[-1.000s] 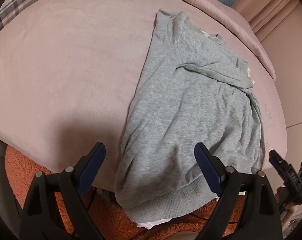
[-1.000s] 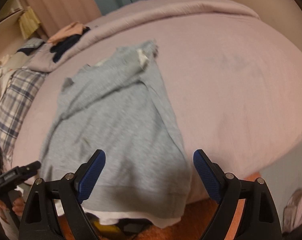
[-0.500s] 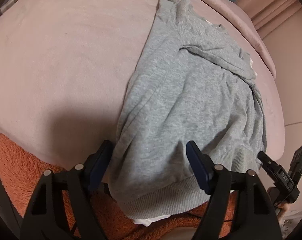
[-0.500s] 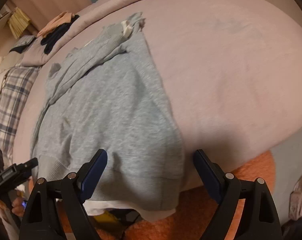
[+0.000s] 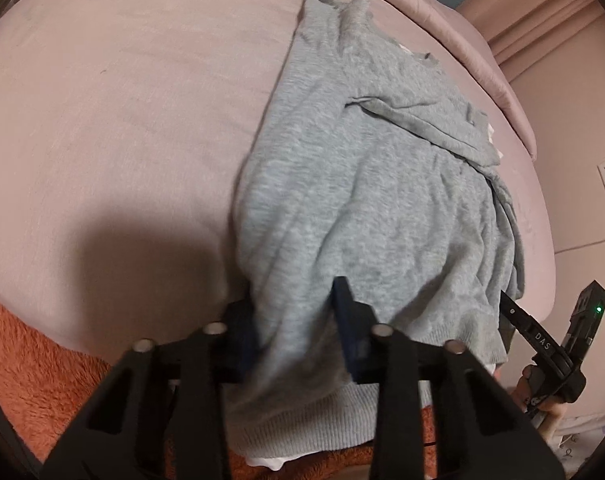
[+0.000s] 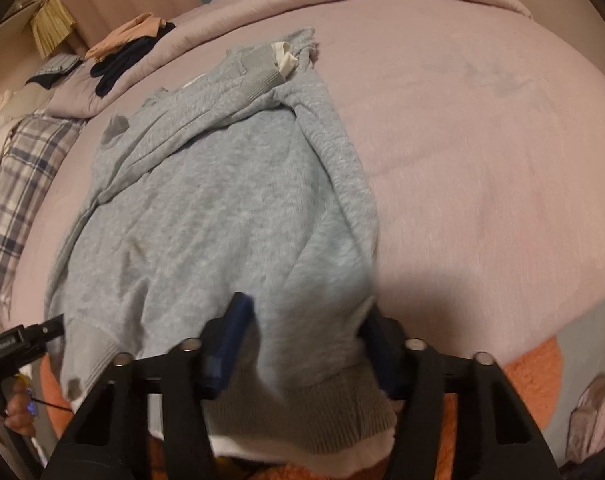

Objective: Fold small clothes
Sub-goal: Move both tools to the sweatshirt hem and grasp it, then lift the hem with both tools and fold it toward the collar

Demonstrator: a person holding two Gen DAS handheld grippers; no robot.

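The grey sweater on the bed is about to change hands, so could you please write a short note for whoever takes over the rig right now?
Left gripper: jaws closing on a bunch of the grey sweater near its ribbed hem, at the garment's left edge.
Right gripper: jaws closing, sweater fabric between them near the hem's right corner.
Sweater: lies lengthwise on the pink bed cover, hem hanging over the near edge above the orange rug; sleeves already folded in across the upper part.
Done: sleeves in, both hem corners reached.
Left: probably secure both grips, then carry the hem up toward the collar and flatten.
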